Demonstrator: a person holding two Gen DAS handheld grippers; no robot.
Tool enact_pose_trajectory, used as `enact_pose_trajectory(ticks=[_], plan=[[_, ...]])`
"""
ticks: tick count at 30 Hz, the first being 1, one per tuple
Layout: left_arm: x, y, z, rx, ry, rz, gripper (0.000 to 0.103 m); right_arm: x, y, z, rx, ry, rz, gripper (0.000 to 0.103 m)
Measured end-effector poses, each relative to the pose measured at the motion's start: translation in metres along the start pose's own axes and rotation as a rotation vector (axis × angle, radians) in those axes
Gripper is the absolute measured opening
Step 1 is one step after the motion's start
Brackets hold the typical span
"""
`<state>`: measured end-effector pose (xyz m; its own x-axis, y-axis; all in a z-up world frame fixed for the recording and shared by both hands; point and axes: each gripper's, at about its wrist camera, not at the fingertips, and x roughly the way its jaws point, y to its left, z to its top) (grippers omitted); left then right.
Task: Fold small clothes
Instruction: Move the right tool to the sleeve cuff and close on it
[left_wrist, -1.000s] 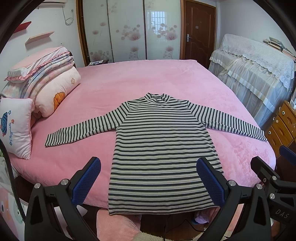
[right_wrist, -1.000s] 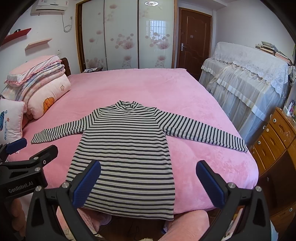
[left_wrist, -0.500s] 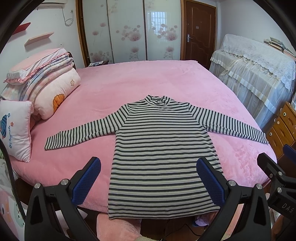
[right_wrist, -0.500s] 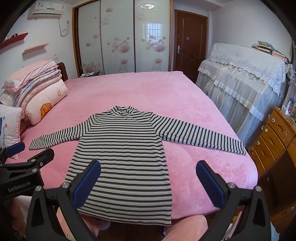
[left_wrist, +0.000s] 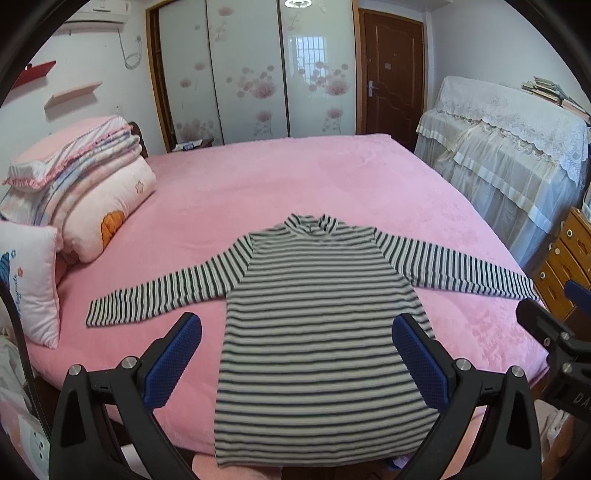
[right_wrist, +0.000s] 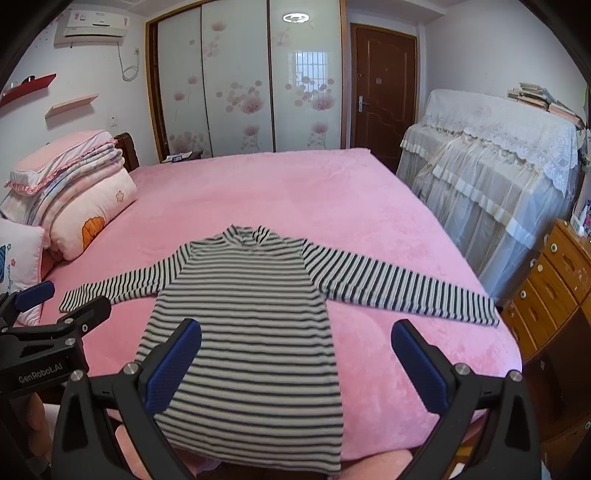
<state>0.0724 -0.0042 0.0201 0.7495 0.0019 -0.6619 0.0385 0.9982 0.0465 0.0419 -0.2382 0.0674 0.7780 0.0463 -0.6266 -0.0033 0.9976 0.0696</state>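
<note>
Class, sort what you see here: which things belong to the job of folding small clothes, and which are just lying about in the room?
Belongs to the job:
striped top, spread flat on the pink bed
left gripper, open
right gripper, open

Just lying about:
folded quilts
small pillow
lace-covered furniture
wooden drawers
books

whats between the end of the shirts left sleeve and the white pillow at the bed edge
Only bare pink bedspread. In the left wrist view, the striped shirt sleeve cuff ends short of the white pillow, and nothing lies in the gap.
</note>
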Motion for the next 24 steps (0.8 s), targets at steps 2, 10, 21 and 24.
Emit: enact_pose_trajectory(ticks=[2,10,21,24], plan=[[0.003,-0.001,0.009,-0.001,-0.008,-0.01,0.102,0.001,-0.004,0.007,0.005,-0.013,0.007,0.103],[0.014,-0.013,0.056,0.029,-0.045,-0.086,0.102,0.006,-0.032,0.045,0.034,-0.075,-0.001,0.103],[0.099,-0.114,0.112,0.201,-0.098,-0.117,0.102,0.07,-0.168,0.08,0.186,0.017,-0.075,0.103],[0.147,-0.154,0.109,0.26,-0.053,-0.13,0.102,0.1,-0.224,0.07,0.26,0.079,-0.139,0.1]])
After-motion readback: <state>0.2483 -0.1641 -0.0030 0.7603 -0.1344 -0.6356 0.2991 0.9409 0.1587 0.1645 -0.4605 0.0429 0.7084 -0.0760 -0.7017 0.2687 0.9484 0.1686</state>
